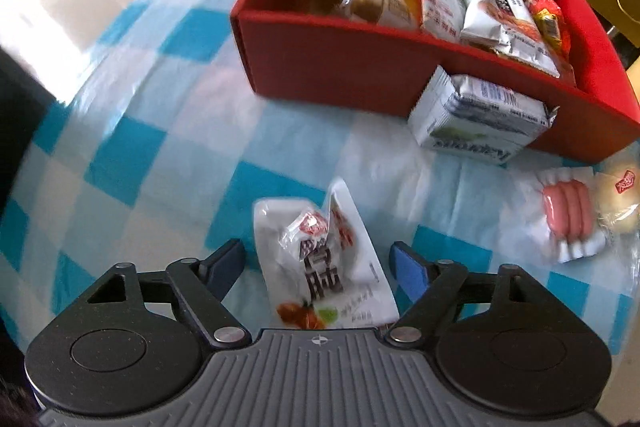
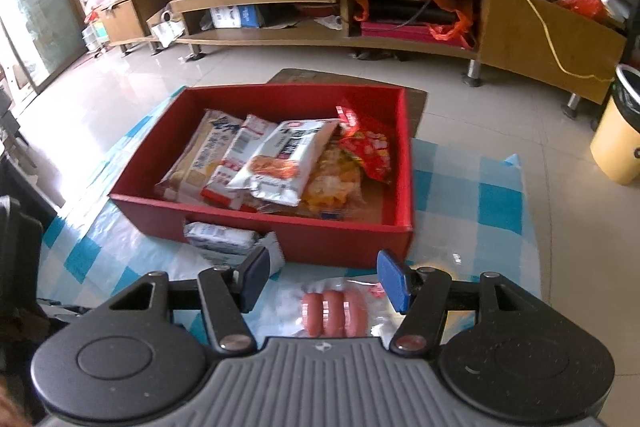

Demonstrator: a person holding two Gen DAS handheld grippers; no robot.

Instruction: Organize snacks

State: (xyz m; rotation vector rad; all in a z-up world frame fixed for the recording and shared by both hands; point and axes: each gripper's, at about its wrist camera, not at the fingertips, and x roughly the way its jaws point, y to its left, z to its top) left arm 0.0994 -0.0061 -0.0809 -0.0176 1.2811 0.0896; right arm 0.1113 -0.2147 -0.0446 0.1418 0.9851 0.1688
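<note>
Holding both tongs wide open and empty, we hover our left gripper [image 1: 318, 263] over a white snack pouch [image 1: 326, 263] at lower centre and our right gripper [image 2: 322, 281] over the sausage pack [image 2: 334, 313], the red box [image 2: 340, 247] above.
</note>
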